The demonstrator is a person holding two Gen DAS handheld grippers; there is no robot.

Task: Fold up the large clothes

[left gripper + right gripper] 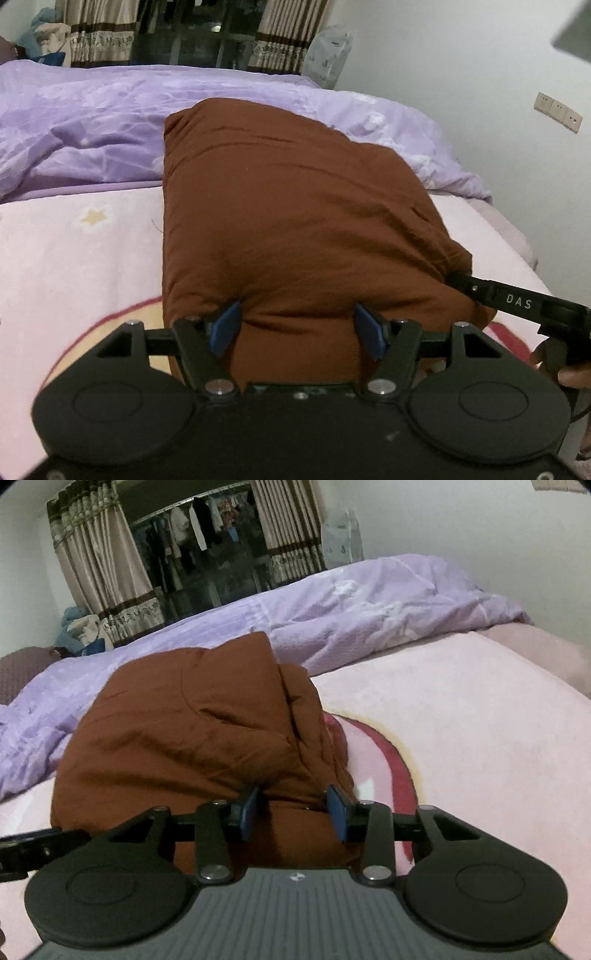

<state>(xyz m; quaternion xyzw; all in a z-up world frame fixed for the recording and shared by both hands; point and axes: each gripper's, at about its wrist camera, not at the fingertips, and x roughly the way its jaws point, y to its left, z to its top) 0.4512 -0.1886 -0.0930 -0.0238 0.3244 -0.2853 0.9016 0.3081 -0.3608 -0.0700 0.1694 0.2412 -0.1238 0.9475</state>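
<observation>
Brown padded jacket [295, 221] lies folded on the bed [74, 258]; left claw [295, 328] and right claw [295, 812] each clamp its near edge, another fold seemingly left.

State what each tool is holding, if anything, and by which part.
Both tools hold the folded brown garment by its thick near edge: the left tool at the middle of that edge, the right tool near its right corner.
</observation>
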